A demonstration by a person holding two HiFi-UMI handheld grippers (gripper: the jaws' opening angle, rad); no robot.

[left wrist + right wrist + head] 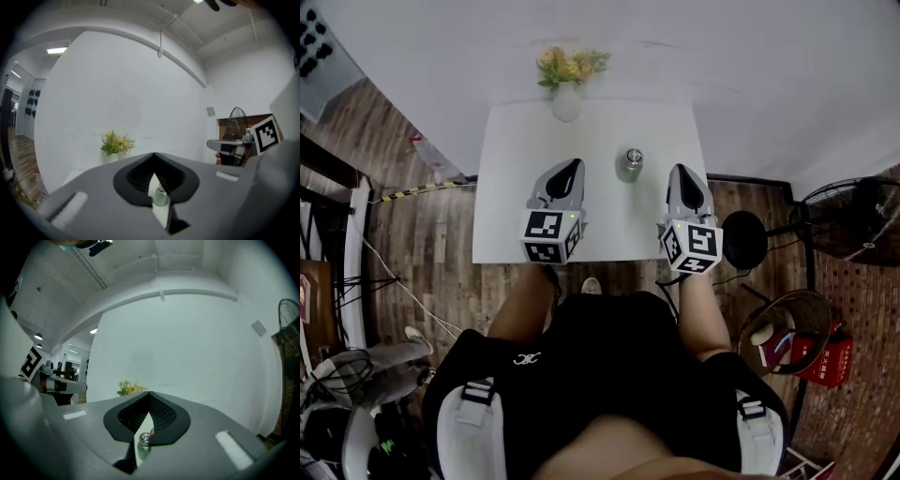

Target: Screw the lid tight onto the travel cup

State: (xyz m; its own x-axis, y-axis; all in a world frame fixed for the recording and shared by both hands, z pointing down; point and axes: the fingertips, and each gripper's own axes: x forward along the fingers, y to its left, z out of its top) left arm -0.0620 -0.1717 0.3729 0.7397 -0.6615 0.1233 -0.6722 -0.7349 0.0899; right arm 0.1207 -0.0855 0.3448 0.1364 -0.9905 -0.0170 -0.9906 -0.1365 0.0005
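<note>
The person holds 2 grippers side by side, well apart, both pointing away from the body and about level. The left gripper (568, 169) has its 2 jaws pressed together, meeting in a narrow tip. The left marker cube (551, 234) sits at its rear, nearest the body. The right gripper (684, 172) likewise has its jaws closed on each other, with the right marker cube (692, 246) behind. The bare left forearm (523, 302) and right forearm (705, 317) reach forward from the torso, roughly parallel.

One bench (506, 206) carries one travel cup (629, 165) and one vase of flowers (567, 94). There are two grippers: left hand-held gripper (569, 169), right hand-held gripper (684, 173).
</note>
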